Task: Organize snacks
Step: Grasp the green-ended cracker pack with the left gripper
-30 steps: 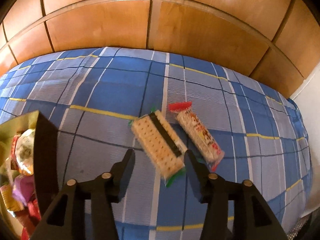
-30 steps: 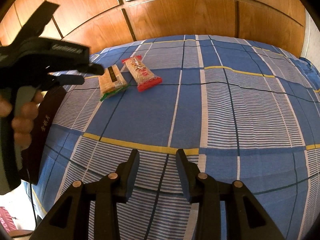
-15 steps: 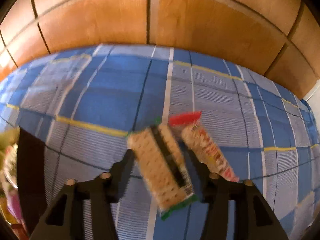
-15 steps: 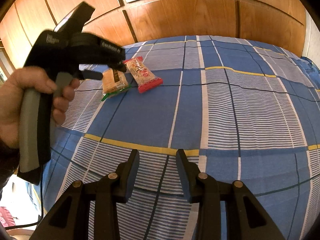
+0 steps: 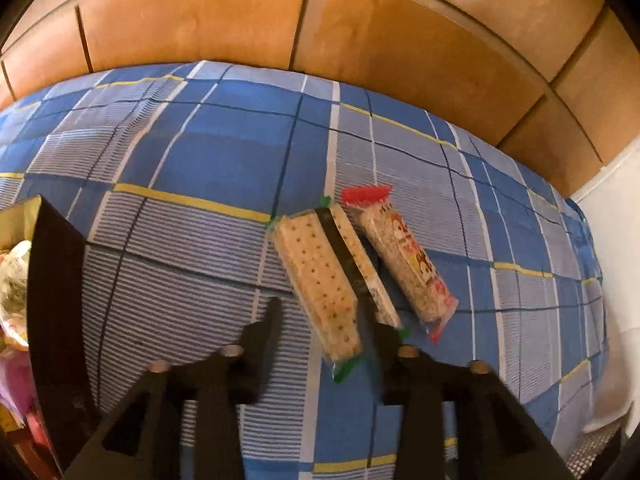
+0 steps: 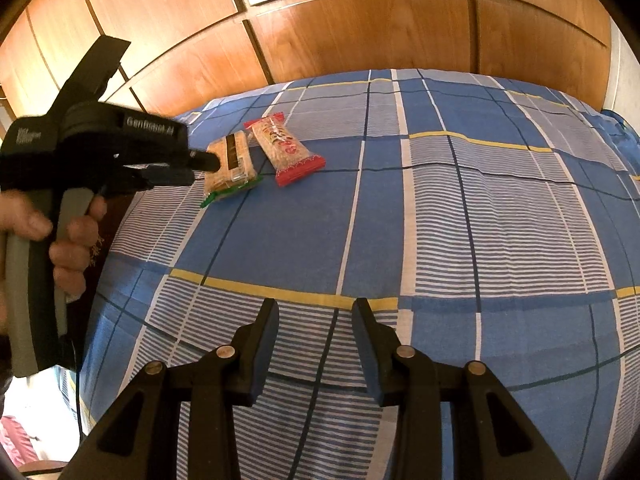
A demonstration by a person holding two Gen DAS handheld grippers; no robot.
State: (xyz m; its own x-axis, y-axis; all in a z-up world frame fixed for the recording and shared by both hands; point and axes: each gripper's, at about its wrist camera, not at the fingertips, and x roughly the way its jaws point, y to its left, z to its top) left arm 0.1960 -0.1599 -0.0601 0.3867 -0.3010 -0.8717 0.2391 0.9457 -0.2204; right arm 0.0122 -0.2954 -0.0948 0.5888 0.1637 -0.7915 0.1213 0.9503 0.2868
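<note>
Fingers (image 5: 272, 320) astride cracker pack (image 5: 320, 280), angled down.

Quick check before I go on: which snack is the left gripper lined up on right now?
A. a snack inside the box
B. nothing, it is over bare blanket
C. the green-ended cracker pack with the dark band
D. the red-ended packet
C: in the left wrist view the cracker pack lies between the fingers of the left gripper, whose jaws have just been closing, while the red-ended packet lies outside the right finger.
</note>
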